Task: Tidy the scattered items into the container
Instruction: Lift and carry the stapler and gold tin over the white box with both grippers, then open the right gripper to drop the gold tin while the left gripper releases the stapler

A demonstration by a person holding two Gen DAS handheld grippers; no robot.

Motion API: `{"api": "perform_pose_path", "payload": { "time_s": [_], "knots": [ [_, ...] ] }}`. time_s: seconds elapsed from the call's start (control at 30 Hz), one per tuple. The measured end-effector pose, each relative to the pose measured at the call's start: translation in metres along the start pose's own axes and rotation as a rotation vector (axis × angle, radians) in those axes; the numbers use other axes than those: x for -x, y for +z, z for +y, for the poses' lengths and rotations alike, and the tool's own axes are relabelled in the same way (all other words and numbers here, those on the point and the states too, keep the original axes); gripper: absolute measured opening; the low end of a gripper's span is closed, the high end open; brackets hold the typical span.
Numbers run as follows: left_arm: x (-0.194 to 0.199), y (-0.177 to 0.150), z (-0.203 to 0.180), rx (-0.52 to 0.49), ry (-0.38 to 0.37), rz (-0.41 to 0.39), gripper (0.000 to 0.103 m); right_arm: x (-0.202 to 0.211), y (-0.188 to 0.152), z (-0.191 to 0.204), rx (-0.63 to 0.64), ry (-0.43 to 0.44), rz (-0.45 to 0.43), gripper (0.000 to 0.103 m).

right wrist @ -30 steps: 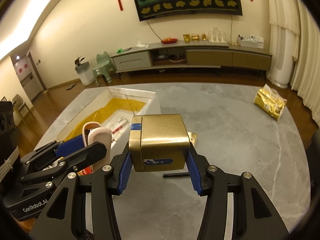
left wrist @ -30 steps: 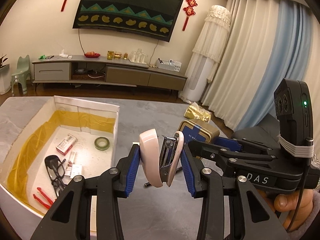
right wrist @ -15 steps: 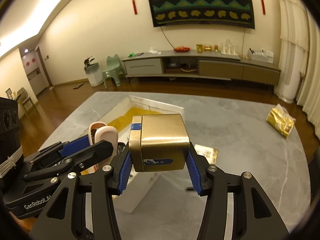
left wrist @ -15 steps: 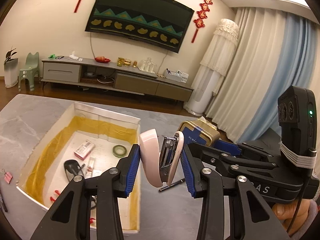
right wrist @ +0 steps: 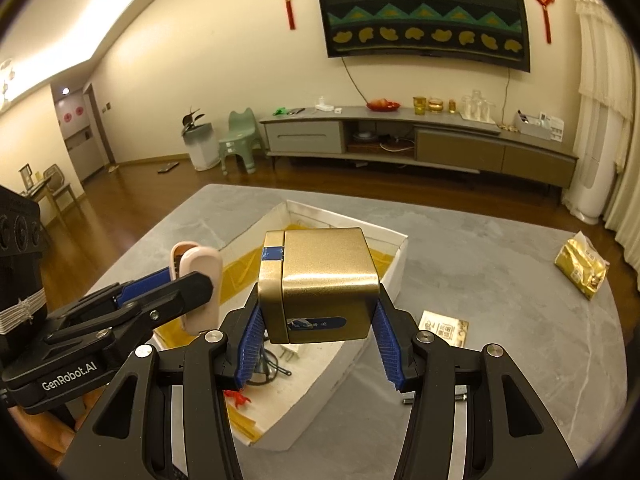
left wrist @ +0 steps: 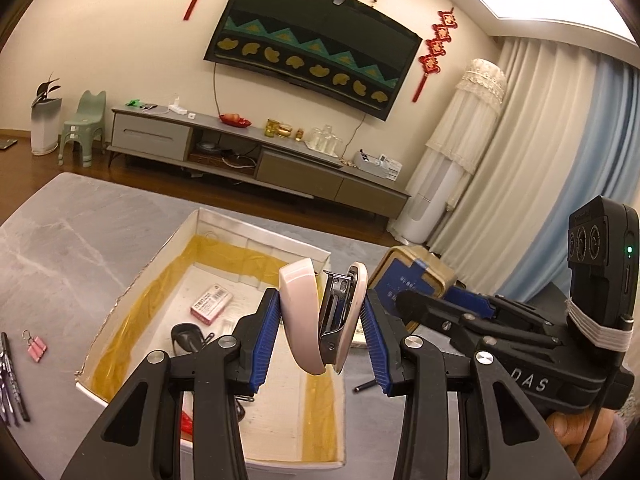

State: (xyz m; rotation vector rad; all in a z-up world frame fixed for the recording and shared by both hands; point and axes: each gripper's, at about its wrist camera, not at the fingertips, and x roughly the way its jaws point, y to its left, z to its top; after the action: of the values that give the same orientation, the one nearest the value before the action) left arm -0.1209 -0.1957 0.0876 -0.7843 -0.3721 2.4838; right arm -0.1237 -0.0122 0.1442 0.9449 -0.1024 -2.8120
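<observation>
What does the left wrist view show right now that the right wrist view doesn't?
Only the left wrist view: pens and a pink binder clip on the table left of the box, plus the small pink packet inside it. Only the right wrist view: the gold foil bag and flat gold sachet on the table to the right. Both: the white box, the left gripper shut on the pink stapler, and the right gripper shut on the gold tin.
</observation>
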Motion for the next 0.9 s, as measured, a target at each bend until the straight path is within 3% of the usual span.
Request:
{"api": "perform_pose_path", "payload": {
  "time_s": [0.6,0.9],
  "knots": [
    [-0.038,-0.020,0.013,-0.020,0.009,0.118,0.042,-0.049,0.024,0.007,-0.004,0.003,0.023,0.053],
    [-0.061,-0.028,0.015,0.022,-0.015,0.171,0.042,-0.077,0.031,0.001,-0.007,0.016,0.097,0.053]
  ]
}}
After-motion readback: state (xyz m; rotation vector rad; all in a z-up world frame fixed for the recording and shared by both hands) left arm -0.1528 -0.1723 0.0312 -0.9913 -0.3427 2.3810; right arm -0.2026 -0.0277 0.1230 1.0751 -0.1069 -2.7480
